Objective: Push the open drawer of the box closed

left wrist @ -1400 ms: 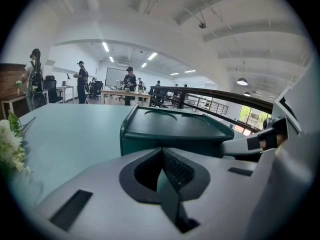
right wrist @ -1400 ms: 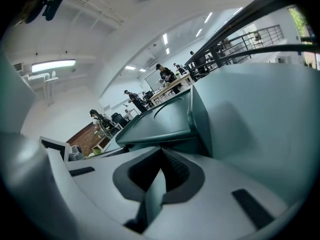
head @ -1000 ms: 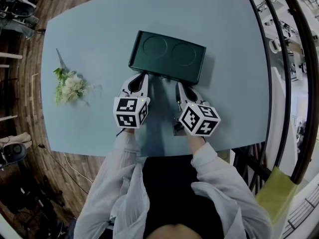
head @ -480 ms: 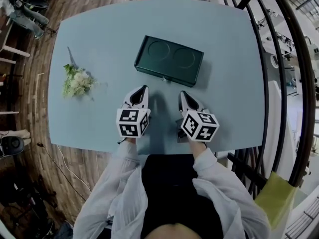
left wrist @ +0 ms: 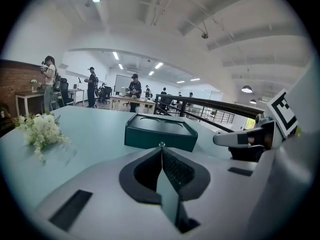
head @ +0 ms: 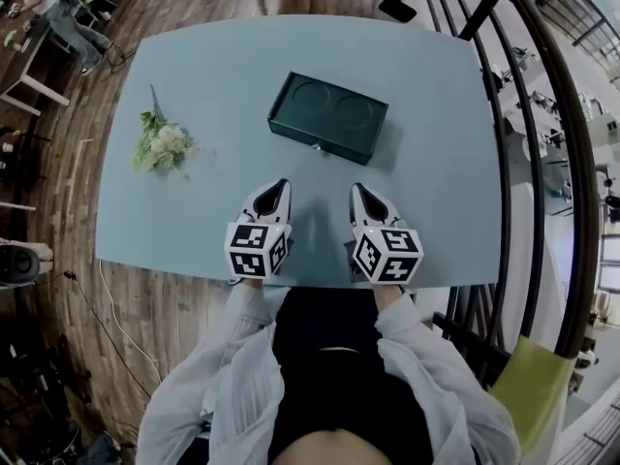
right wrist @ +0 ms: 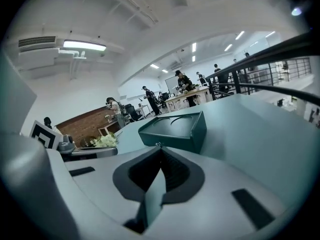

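- I see a blue table [head: 436, 163] over wood floor [head: 68, 163] — railing [head: 559, 163] right of the box [head: 327, 116].
- Box mid-table, its drawer [head: 334, 143] flush; flowers [head: 163, 147] to its left.
- Left gripper [head: 279, 184] and right gripper [head: 356, 190] sit nearer me than the box, apart from it — jaws pressed together, empty.

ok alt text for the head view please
A dark green box, its drawer apparently closed, sits on a pale blue table seen from above. The left gripper and right gripper are nearer the person, both shut, empty and clear of it. A white flower bunch lies at the left.
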A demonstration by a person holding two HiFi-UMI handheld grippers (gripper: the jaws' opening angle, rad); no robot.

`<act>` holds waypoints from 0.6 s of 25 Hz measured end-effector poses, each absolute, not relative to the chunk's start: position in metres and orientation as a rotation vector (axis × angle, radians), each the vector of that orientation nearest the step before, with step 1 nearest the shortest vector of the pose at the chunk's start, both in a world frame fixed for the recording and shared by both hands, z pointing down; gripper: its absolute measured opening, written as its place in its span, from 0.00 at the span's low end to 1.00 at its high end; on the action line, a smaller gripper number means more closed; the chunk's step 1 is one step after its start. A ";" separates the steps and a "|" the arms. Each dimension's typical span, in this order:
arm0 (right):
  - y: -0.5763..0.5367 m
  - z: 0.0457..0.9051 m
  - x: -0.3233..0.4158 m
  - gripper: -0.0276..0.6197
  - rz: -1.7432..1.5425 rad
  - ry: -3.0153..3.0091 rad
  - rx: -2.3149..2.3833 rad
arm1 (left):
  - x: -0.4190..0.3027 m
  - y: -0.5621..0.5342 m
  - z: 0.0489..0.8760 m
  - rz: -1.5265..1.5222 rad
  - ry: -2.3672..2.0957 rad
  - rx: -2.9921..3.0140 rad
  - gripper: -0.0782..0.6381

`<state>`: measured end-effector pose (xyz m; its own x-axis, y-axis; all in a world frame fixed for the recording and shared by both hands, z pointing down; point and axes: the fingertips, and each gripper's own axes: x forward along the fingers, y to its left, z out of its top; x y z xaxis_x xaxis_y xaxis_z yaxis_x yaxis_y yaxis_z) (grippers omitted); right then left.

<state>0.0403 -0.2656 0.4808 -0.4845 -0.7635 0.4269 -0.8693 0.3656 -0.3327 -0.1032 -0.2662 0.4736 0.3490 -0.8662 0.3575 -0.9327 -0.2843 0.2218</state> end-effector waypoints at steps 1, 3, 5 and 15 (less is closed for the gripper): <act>-0.260 0.481 0.042 0.05 0.763 -2.432 1.464 | -0.102 -0.261 0.472 0.228 -1.581 2.234 0.13; -0.252 0.478 0.046 0.05 0.735 -2.445 1.462 | -0.098 -0.252 0.468 0.210 -1.582 2.244 0.13; -0.245 0.473 0.049 0.05 0.705 -2.463 1.453 | -0.093 -0.246 0.463 0.194 -1.584 2.260 0.13; -0.216 0.443 0.059 0.05 0.535 -2.578 1.379 | -0.074 -0.212 0.426 0.098 -1.532 2.454 0.13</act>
<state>0.0590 -0.2163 0.4433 -0.5580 -0.7690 0.3119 -0.8296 0.5080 -0.2317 -0.0737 -0.2120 0.4258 0.4458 -0.8756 0.1860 -0.8922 -0.4176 0.1721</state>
